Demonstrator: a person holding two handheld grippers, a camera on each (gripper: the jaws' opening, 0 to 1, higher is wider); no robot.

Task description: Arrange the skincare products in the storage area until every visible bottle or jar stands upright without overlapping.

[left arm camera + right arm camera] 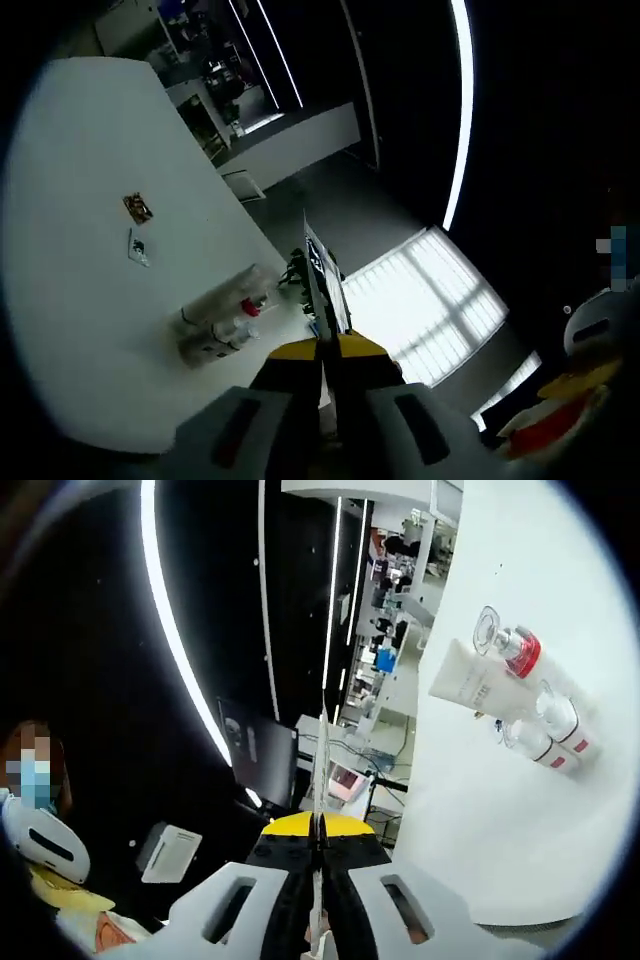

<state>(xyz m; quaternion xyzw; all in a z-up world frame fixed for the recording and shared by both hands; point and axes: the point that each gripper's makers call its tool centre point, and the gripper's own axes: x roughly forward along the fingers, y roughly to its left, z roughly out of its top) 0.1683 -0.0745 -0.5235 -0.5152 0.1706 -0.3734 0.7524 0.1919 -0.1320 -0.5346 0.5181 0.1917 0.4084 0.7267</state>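
In the left gripper view, the left tool is rising from the bottom edge with its yellow-tipped jaws pressed together and nothing between them. Beyond it, the white desk is tilting across the frame, and a cluster of skincare products is lying on its side near the desk's edge, the pieces touching one another. Farther along the desk, a small clear packet and a small brown item are lying apart from the cluster. In the right gripper view, the right tool is likewise showing its jaws closed and empty. Past it, on the desk, a white tube, a red-collared bottle and two clear bottles are lying packed together.
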